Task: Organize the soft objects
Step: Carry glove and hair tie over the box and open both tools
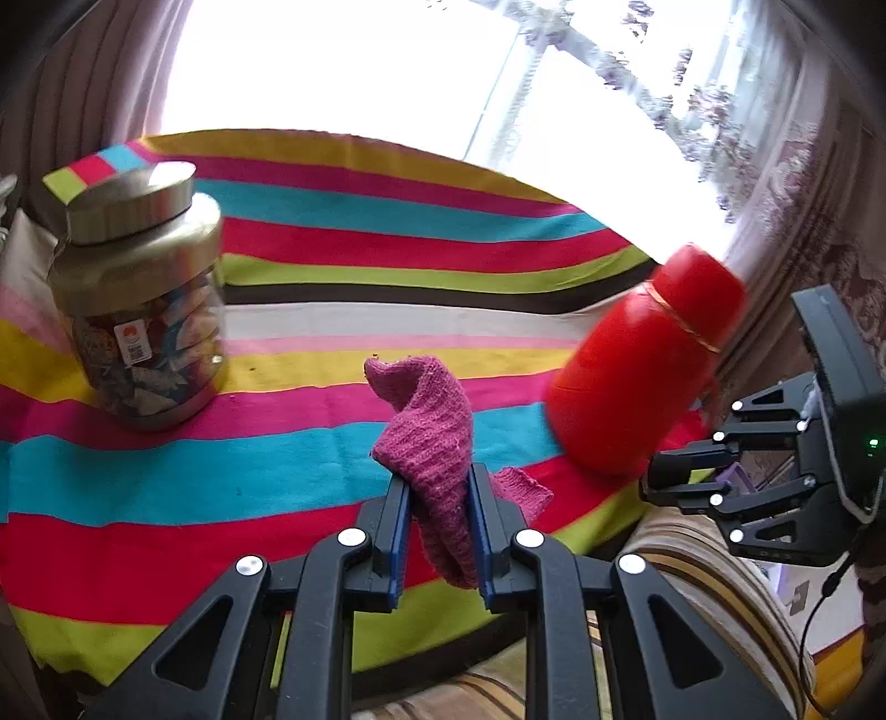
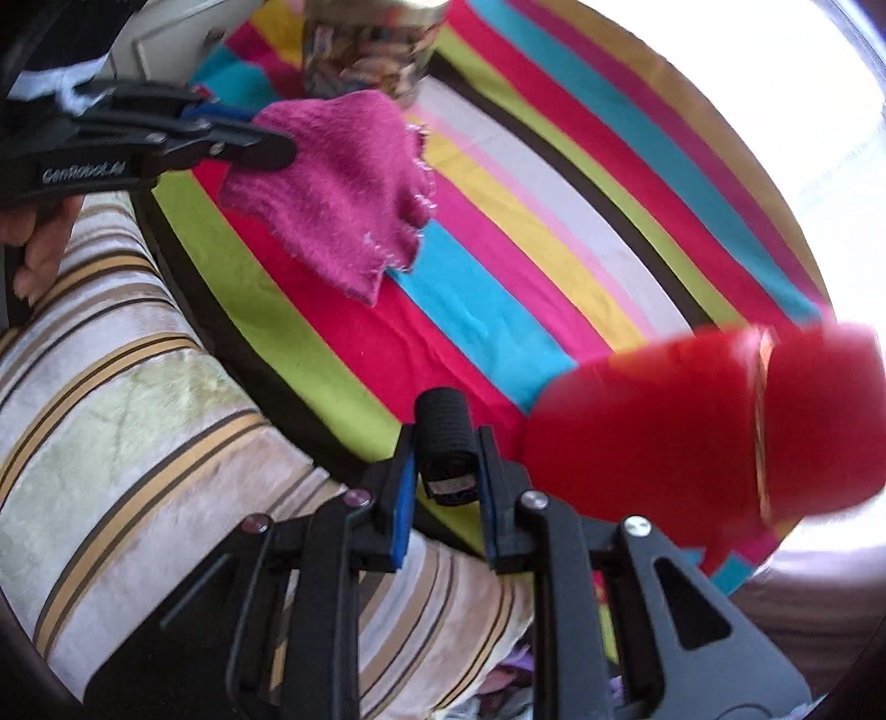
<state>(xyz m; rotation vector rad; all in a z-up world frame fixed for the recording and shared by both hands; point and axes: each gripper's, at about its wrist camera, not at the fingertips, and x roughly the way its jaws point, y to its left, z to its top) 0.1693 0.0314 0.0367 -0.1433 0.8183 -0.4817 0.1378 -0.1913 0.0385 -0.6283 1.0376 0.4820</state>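
A magenta knitted cloth point(image 1: 426, 437) hangs crumpled between the blue pads of my left gripper point(image 1: 438, 479), which is shut on it above the striped tablecloth point(image 1: 332, 232). From the right wrist the same cloth point(image 2: 343, 188) droops from the left gripper point(image 2: 260, 147) at the upper left. My right gripper point(image 2: 447, 443) is shut on a black strap point(image 2: 443, 432). A red flask point(image 2: 692, 432) hangs tilted and blurred just to its right. In the left wrist view the flask point(image 1: 642, 360) leans over the table's right side, with the right gripper point(image 1: 659, 476) beside its base.
A lidded jar point(image 1: 138, 310) full of small packets stands at the table's left, and its lower part point(image 2: 371, 50) shows in the right wrist view. A striped cushion point(image 2: 138, 360) lies against the table's near edge. A hand point(image 2: 39, 243) holds the left gripper. A bright window point(image 1: 332, 66) is behind.
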